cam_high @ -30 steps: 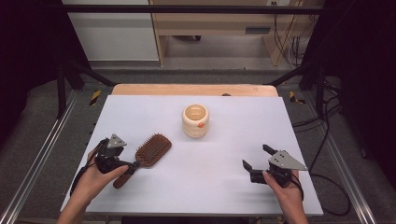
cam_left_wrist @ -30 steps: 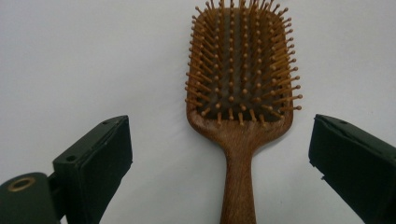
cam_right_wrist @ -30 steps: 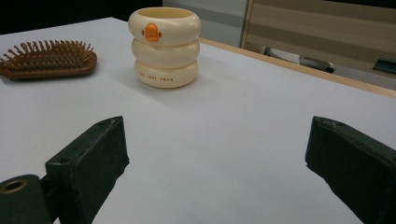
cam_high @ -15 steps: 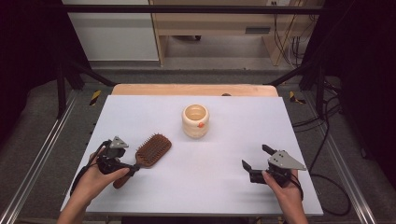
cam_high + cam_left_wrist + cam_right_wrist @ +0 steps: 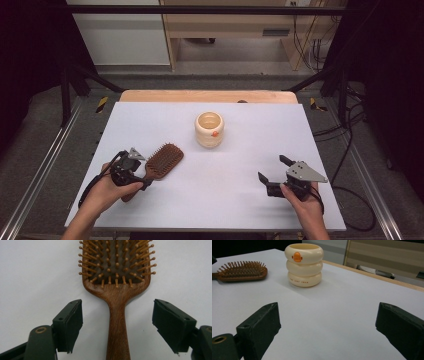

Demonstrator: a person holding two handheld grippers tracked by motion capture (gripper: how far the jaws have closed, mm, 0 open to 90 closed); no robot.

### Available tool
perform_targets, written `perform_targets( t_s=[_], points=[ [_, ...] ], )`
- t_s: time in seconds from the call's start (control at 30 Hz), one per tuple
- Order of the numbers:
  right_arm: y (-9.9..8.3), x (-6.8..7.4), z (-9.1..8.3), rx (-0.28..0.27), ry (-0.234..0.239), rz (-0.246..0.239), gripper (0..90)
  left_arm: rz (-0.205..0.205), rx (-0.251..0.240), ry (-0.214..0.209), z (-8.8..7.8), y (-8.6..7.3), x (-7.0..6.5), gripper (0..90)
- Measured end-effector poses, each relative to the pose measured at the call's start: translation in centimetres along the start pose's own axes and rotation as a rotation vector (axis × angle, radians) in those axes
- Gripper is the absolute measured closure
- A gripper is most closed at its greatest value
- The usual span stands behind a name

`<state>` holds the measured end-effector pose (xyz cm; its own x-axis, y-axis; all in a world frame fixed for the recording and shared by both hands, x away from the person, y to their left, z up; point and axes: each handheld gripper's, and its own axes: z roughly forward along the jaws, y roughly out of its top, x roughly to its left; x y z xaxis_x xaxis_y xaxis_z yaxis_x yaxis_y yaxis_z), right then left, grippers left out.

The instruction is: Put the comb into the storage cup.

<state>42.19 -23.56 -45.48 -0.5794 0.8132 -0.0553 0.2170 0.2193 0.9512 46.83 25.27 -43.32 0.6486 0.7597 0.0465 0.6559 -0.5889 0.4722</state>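
The white table (image 5: 250, 200) is carrying everything. Well ahead of the right gripper (image 5: 272, 172), whose jaws are standing wide apart over bare surface, a cream cup (image 5: 304, 263) of three stacked rings is sitting upright; it is bearing an orange badge and a line of small print, too blurred to read, possibly three short words. The wooden hairbrush (image 5: 117, 302) is lying bristles up, its handle running between the jaws of the left gripper (image 5: 117, 326), which have just been closing and are not touching it.
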Motion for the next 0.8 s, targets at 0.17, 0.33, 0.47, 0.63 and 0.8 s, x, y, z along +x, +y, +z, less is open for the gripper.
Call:
perform_targets(
  t_s=[0.17, 0.33, 0.47, 0.63, 0.8],
  points=[
    [0.0, 0.0, -0.1, 0.0, -0.002, 0.003, 6.0, -0.006, 0.03, -0.014, 0.8, 0.0, 0.1, 32.2],
    [0.0, 0.0, 0.0, 0.004, -0.001, 0.003, 6.0, 0.0, 0.048, -0.022, 1.2, 0.0, 0.3, 38.6],
    [-0.1, 0.1, 0.0, 0.006, 0.002, 0.0, 6.0, -0.002, 0.06, -0.029, 1.6, 0.0, 0.4, 43.8],
    [-0.1, 0.1, 0.0, 0.007, 0.003, 0.0, 6.0, 0.009, 0.074, -0.034, 1.9, 0.1, 0.2, 50.7],
    [-0.1, 0.1, 0.1, 0.008, 0.005, 0.0, 5.9, 0.012, 0.08, -0.029, 2.0, 0.2, 0.1, 55.2]
  ],
)
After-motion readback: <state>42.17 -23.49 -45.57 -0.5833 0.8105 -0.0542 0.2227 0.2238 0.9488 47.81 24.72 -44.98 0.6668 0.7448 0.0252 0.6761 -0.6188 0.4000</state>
